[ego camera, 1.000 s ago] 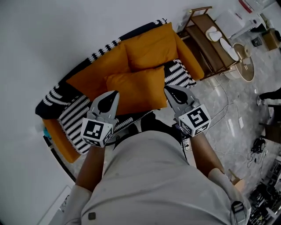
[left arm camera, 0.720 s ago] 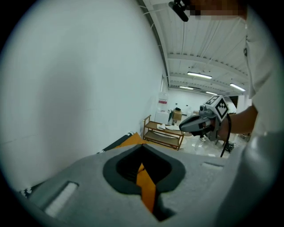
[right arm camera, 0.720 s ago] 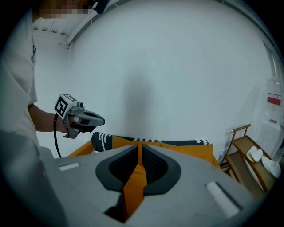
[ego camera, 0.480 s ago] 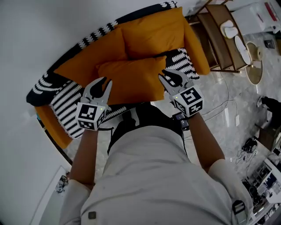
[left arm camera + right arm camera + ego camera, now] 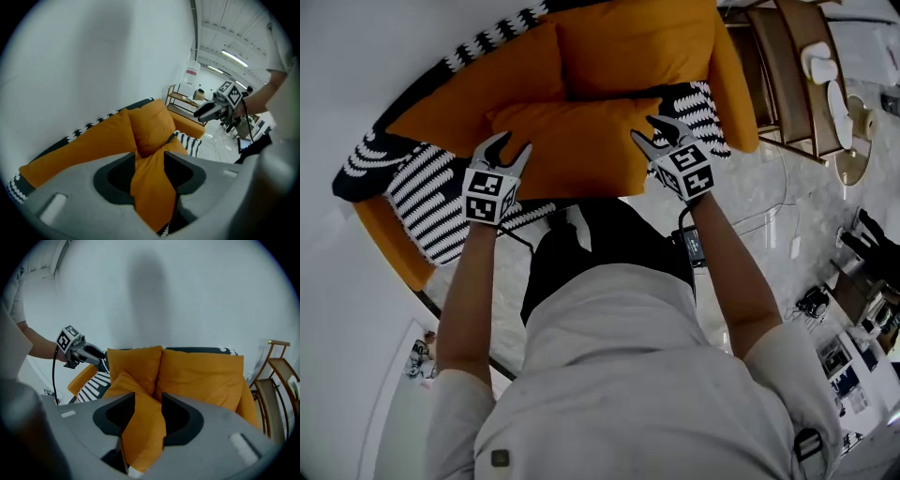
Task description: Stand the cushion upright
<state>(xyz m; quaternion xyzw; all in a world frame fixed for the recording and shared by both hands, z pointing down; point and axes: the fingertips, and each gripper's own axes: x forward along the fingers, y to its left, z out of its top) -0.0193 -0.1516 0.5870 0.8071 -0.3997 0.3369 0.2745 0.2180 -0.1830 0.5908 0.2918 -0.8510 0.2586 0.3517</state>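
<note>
An orange cushion (image 5: 577,150) lies flat on the seat of the orange sofa (image 5: 727,75), in front of two upright back cushions (image 5: 633,42). My left gripper (image 5: 508,150) hovers at the cushion's left end and my right gripper (image 5: 656,134) at its right end. Both point down at it with jaws open, and they have just been opening. In the left gripper view the cushion (image 5: 152,192) shows in the gap of the gripper (image 5: 149,161). The right gripper view shows the same: the cushion (image 5: 143,427) in the gap of the gripper (image 5: 147,401). No pad presses on it.
Black-and-white striped throws (image 5: 431,202) cover the sofa's left arm and right seat (image 5: 703,112). A wooden rack (image 5: 787,66) and a round side table (image 5: 853,141) stand to the right. Cables (image 5: 778,230) lie on the marble floor. A white wall is behind the sofa.
Both grippers have dropped and reached forward to the flat cushion's two ends. Their jaws went from shut to open. The head view has leaned over the sofa.
</note>
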